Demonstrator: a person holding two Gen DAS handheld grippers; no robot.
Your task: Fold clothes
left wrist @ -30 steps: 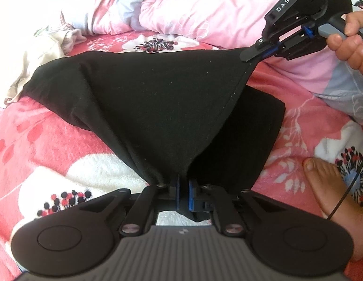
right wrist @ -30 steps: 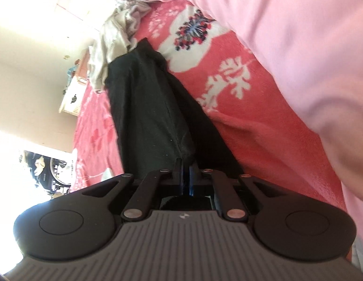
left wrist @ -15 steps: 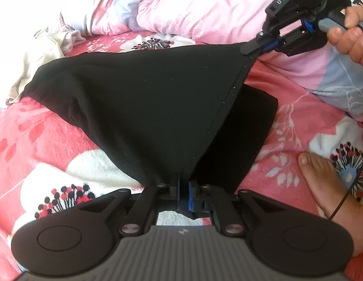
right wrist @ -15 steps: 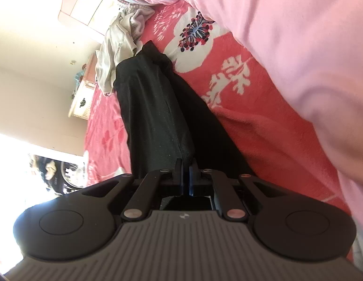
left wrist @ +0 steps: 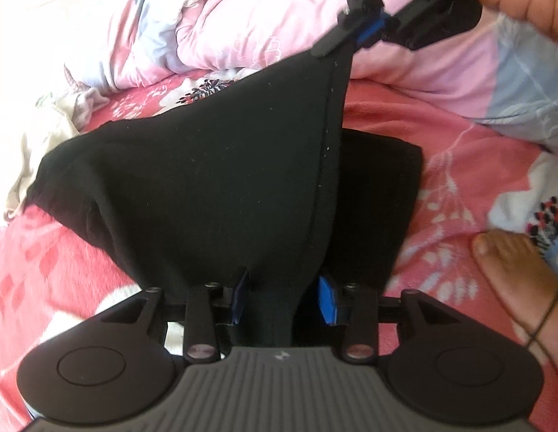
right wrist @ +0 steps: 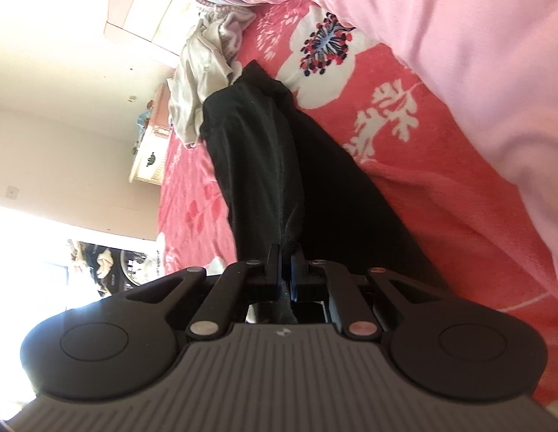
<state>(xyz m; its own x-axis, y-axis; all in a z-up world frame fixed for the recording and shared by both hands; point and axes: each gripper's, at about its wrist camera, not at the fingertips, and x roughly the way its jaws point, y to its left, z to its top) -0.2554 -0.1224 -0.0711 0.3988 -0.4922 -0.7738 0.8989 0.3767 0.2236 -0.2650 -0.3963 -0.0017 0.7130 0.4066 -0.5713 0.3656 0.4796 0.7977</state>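
red floral bedspread [left wrist: 455, 165], black garment [left wrist: 206, 180] between opening left gripper [left wrist: 284, 297], right gripper [right wrist: 286, 270] pinching its corner

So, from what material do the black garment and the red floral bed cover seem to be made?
Black garment: probably a matte knit, cotton-like; it drapes softly and shows lint specks. Red floral bed cover: likely plush fleece; the surface looks fuzzy and unshiny. Neither is certain from the look alone.
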